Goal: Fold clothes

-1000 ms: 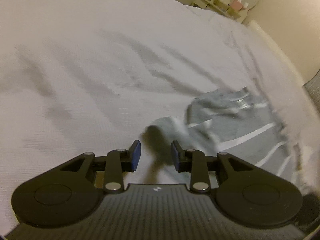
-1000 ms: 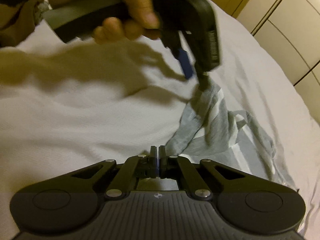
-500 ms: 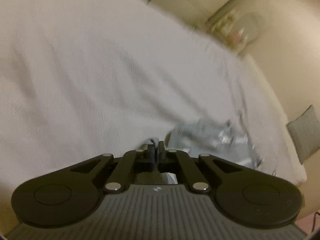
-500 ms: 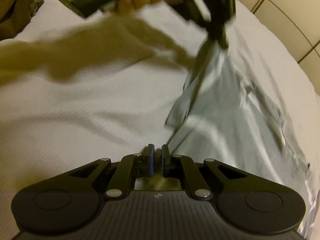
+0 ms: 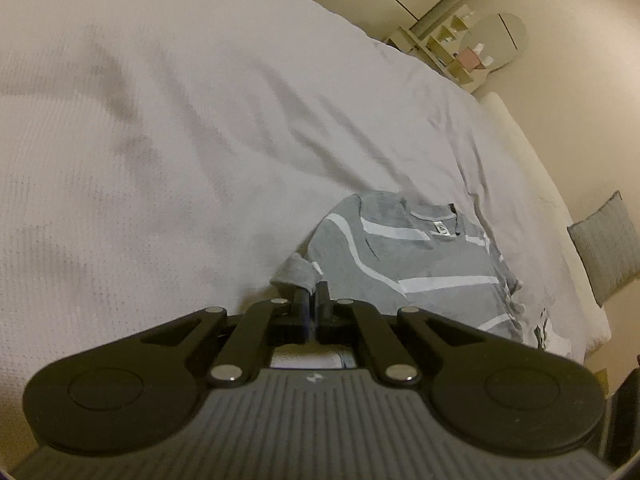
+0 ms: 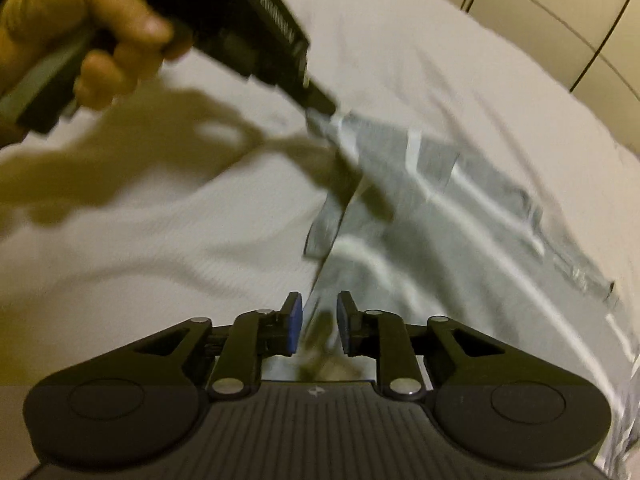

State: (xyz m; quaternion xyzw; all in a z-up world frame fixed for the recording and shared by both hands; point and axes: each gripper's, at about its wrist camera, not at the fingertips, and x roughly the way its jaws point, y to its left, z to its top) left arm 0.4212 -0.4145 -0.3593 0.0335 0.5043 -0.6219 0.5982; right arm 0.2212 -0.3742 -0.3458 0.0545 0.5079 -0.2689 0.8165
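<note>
The grey white-striped T-shirt [image 5: 408, 256] lay on the white bedspread [image 5: 160, 160], one sleeve pinched in the clamped left gripper [image 5: 311, 300]. The right gripper [image 6: 318, 326] stood parted, the shirt's edge running loose between its fingers.

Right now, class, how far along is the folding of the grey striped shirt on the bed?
Early stage. Done: the grey striped shirt lies partly spread on the white bedspread, collar label showing. In hand: the left gripper is shut on a rolled edge of it, seemingly a sleeve; the right gripper is open with a fabric edge between its blue pads, not clamped. Left: no fold shows yet, so all the folding remains.
</note>
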